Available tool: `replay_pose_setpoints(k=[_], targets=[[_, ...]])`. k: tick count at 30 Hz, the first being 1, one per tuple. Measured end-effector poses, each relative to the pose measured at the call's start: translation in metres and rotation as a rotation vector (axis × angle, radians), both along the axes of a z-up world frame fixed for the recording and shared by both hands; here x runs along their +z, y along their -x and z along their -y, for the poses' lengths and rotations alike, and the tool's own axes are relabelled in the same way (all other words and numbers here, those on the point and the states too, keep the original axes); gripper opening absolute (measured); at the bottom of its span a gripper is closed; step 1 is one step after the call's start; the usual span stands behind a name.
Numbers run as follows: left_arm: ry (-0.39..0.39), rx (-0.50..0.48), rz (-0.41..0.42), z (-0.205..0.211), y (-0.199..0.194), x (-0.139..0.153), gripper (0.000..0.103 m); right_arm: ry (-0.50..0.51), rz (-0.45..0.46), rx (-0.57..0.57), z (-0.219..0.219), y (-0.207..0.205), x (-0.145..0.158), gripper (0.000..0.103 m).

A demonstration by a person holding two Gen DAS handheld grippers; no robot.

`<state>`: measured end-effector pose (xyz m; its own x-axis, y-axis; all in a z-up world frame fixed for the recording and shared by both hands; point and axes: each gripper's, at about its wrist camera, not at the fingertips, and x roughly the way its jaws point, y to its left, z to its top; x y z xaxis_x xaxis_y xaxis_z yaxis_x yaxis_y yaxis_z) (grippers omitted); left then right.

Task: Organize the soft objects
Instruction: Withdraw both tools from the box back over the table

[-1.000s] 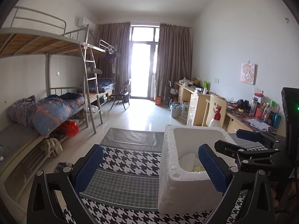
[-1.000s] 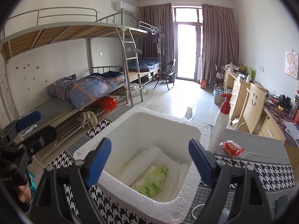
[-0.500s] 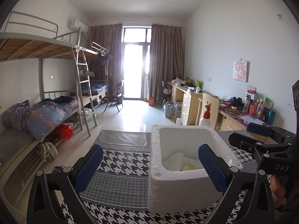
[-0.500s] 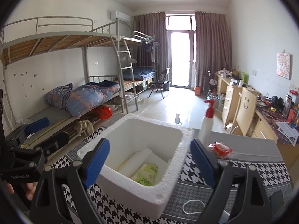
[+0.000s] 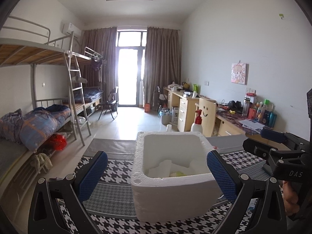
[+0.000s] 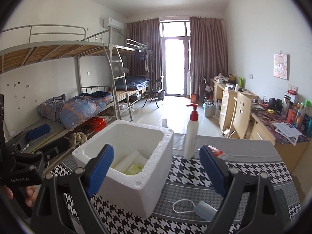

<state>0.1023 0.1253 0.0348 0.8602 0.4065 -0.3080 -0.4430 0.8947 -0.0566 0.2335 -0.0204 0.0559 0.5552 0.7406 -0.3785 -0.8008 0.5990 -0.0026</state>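
While agape, right gripper (image 6: 156, 167) above foam box (image 6: 124, 167).

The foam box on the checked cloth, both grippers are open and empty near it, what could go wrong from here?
The right gripper may clip the tall pump bottle, which stands close behind the foam box and looks easy to tip. The face mask lies partly under that gripper's finger, and its loop could snag. The box looks light, so a nudge from the left gripper might slide it on the cloth.
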Motion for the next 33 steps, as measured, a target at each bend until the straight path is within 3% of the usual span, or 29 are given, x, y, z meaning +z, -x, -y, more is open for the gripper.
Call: replay_pose_setpoints(k=[4, 21, 33], targets=[[-0.007, -0.031, -0.003, 0.007, -0.003, 0.000, 0.102, -0.006, 0.003, -0.026, 0.008, -0.001, -0.002, 0.097], [0.007, -0.199, -0.029, 0.045, -0.020, -0.011, 0.102, -0.015, 0.004, -0.143, 0.047, -0.002, -0.012, 0.097], [0.025, -0.263, -0.053, 0.066, -0.029, -0.020, 0.102, -0.025, -0.022, -0.244, 0.082, -0.006, -0.022, 0.097]])
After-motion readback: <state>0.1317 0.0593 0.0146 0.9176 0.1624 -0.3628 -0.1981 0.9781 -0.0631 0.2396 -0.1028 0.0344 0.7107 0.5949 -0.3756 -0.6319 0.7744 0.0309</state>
